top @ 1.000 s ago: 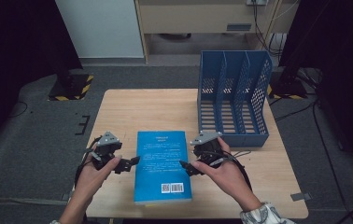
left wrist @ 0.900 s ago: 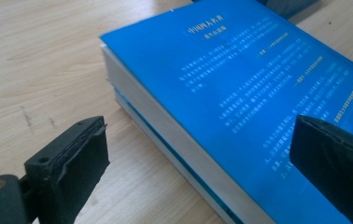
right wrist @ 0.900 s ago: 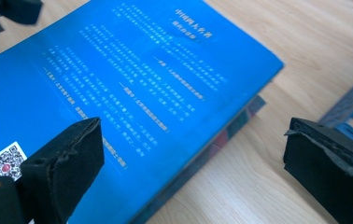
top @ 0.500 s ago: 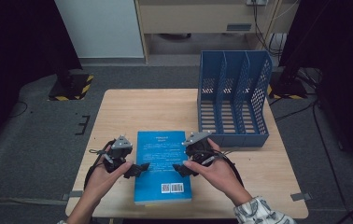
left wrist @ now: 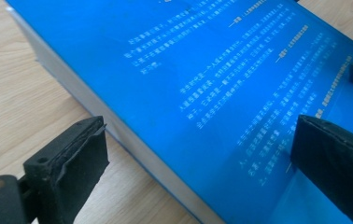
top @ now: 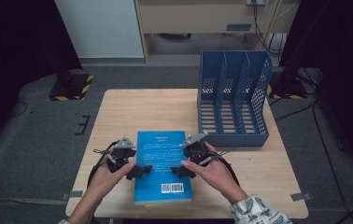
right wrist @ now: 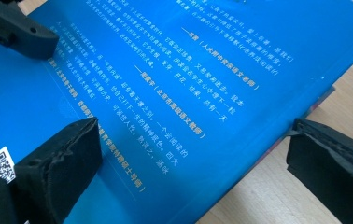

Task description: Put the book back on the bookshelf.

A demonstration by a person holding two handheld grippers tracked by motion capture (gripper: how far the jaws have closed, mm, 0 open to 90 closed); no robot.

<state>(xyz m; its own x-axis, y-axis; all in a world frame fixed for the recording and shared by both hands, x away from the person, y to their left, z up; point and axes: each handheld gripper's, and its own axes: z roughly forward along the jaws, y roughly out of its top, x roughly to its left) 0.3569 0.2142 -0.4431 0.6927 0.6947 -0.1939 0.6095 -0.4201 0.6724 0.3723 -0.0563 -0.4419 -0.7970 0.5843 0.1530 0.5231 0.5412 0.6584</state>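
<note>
The blue book [top: 161, 163] lies flat on the wooden table [top: 132, 112], near its front edge. The left gripper [top: 143, 171] is released, its jaws spread across the book's left edge. The right gripper [top: 180, 171] is released too, its jaws spread across the right edge.

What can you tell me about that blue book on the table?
The blue book lies flat and closed on the wooden table, back cover up, with white print, a barcode and a QR code near its front edge. Its glossy cover looks like paperback card. The left tool and right tool straddle its side edges, jaws open.
</note>
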